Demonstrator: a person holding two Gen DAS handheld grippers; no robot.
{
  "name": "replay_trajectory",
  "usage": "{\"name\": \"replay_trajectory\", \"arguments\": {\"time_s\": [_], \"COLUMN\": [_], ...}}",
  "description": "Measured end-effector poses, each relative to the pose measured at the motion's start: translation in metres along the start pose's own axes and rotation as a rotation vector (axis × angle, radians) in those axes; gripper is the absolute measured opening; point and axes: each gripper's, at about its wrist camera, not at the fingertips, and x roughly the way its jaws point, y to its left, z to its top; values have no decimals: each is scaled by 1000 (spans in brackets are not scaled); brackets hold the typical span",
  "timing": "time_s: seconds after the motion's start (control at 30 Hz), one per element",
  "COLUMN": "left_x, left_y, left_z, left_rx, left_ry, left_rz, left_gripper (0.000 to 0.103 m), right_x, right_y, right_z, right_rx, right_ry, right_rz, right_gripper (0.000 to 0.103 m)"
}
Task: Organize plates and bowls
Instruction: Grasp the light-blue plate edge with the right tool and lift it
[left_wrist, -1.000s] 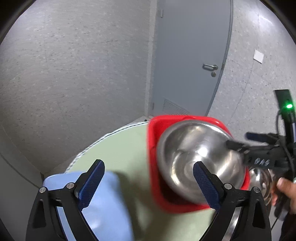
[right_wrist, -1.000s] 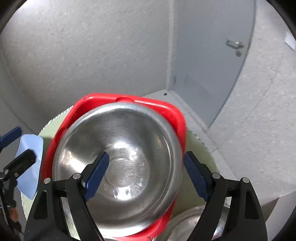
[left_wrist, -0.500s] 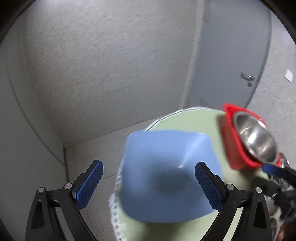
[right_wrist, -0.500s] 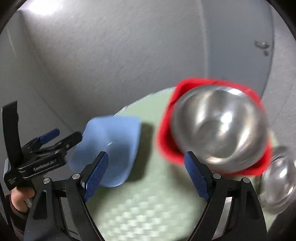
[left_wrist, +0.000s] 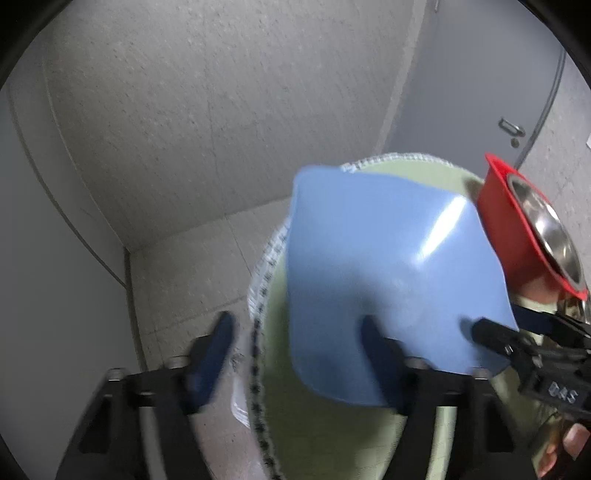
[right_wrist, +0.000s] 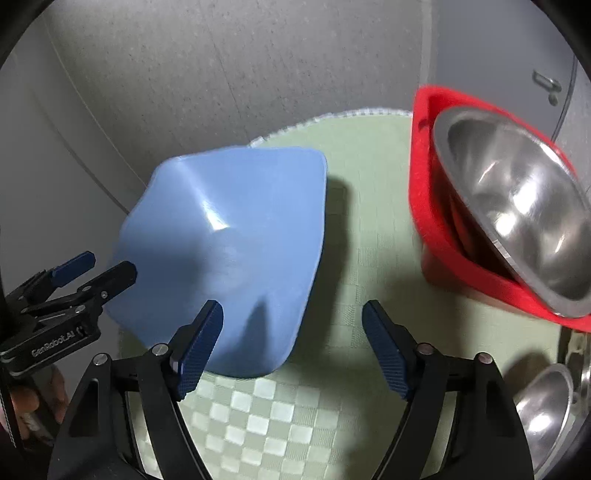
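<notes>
Here is the round counter under its pale green checked cloth, and on it sits the light blue square plastic bowl, close to the counter's left edge. What is inside the blue bowl cannot be told; only smooth blue surface shows. Over by the right edge stands the red square plastic bowl, and nested in it, tipped at a slant, is a large shiny stainless steel bowl with nothing in it. From the left wrist view the same pair shows at the far right, red bowl with steel bowl inside. Down at the near right corner of the right wrist view, a smaller steel bowl rests at the counter's edge, beside another bit of steel rim that is too cut off to read.

Now the grippers. The left gripper has its fingers closing: one blue pad sits out past the counter's edge, the other overlaps the blue bowl, and the picture is blurred, so contact cannot be confirmed. In the right wrist view the left gripper reaches the bowl's left edge. The right gripper is closing too, its left finger over the blue bowl's near rim, its right finger above bare cloth, pads not pressing anything.
</notes>
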Motion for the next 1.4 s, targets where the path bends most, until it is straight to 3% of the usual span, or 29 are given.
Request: {"name": "replay_trajectory", "arguments": {"time_s": [0.03,0.13,0.3,0.47,0.7,1.0,1.2,1.4], "left_x": [2,3,-30,-88,-129,-105,-67,-40], "left_y": [-1,-6,-13,-22,-89,-192,-208,-217], "left_z": [2,7,10,4,18,24,24,55], "left_rx": [8,47,54,76,156,273,278,247], "left_ry": [7,-15,-101,-196,-267,-215,-129,-90], "left_rz": [-17,-27,-48,-47,-101,-180,-170,-124], "left_gripper": [34,26,26,26,26,28,28,28], "right_x": [4,5,-13,-49,-114,-139,-129,-118], "right_y": [-3,-5,-4,-10,-56,-154,-203,-220], "right_z": [-1,-1,4,9,14,20,15,13], "right_rx": [12,20,1,-14,16,131,158,144], "right_ry": [11,18,-28,-94,-213,-262,-209,-147], "right_rz": [18,100,106,143,139,48,28,59], "right_gripper": [56,23,23,23,23,23,23,23]}}
